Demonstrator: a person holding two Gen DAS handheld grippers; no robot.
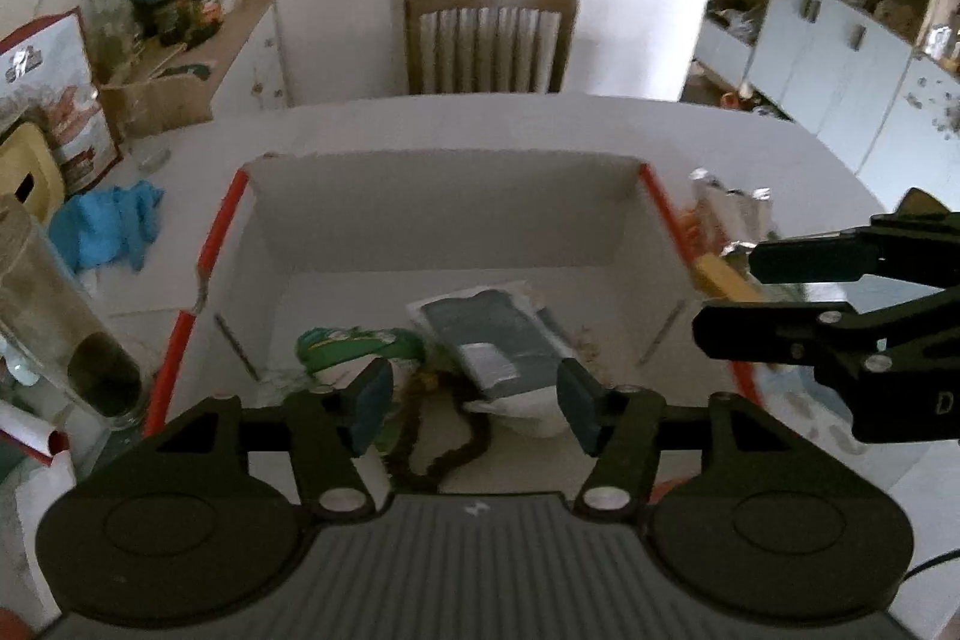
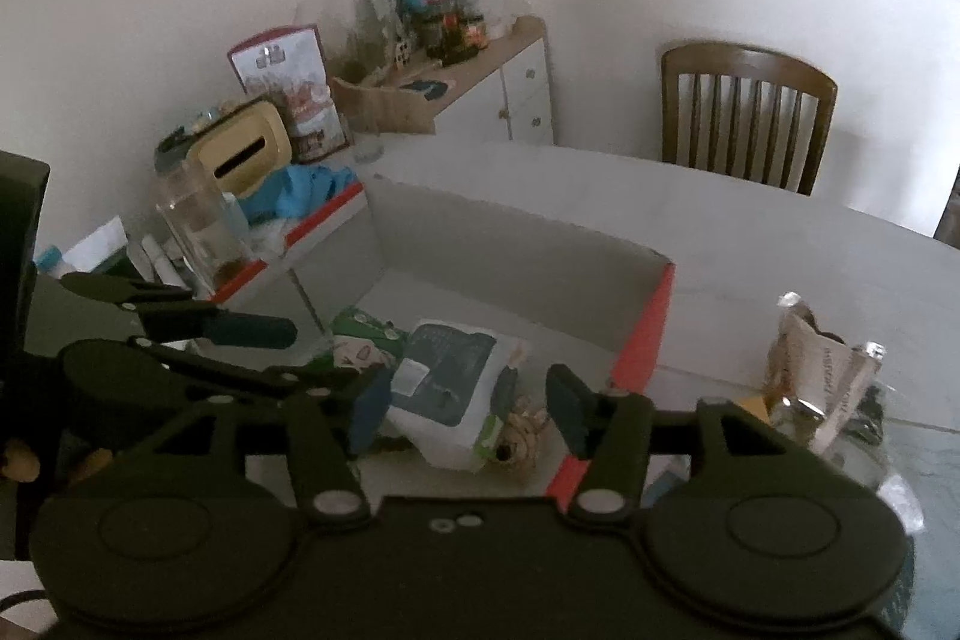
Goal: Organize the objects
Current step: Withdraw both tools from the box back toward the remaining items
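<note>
Both grippers hover over the open cardboard box (image 1: 444, 214) on the tabletop (image 1: 480, 124), jaws apart and holding nothing — the left gripper (image 1: 474, 400) above the box's near end, the right gripper (image 2: 468, 409) at its red-edged side. Inside lie a grey pouch (image 1: 492, 340), a green packet (image 1: 354, 346) and a dark beaded chain (image 1: 444, 454). A foil wrapper (image 2: 822, 388) sits just outside the box; a glass jar (image 1: 72, 340) and blue cloth (image 1: 108, 226) crowd the other side.

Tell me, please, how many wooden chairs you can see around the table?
1 in full: a slatted wooden chair at the table's far edge, beyond the cardboard box. A dark shape at the right wrist view's right edge may be a second; too cropped to tell.
</note>
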